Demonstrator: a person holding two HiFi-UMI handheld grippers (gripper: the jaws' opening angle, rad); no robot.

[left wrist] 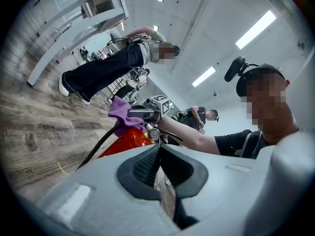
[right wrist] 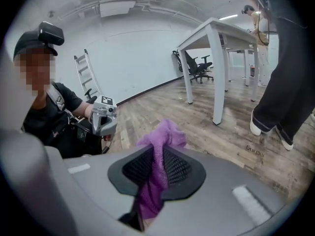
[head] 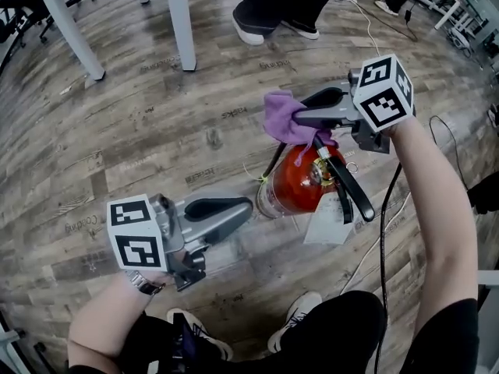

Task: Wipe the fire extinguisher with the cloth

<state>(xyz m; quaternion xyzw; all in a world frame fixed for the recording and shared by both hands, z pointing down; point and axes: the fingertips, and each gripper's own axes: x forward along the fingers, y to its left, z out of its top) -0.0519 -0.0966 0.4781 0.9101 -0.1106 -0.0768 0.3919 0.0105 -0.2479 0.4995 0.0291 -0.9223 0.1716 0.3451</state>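
Observation:
A red fire extinguisher (head: 295,184) stands on the wooden floor, with a black lever (head: 348,187) and a black hose. My right gripper (head: 299,118) is shut on a purple cloth (head: 281,115), which bunches at the extinguisher's top by the valve. In the right gripper view the cloth (right wrist: 160,144) is pinched between the pads and sticks out past the right gripper (right wrist: 158,160). My left gripper (head: 249,207) is shut and holds nothing, its tips just left of the red body. In the left gripper view the left gripper (left wrist: 157,154) faces the extinguisher (left wrist: 127,141) and the cloth (left wrist: 119,112).
White table legs (head: 181,22) stand at the back, and a person (head: 277,6) stands beyond the extinguisher. A white tag (head: 331,226) hangs by the extinguisher. Cables (head: 373,248) run over the floor at the right. My own shoes (head: 295,327) are at the bottom.

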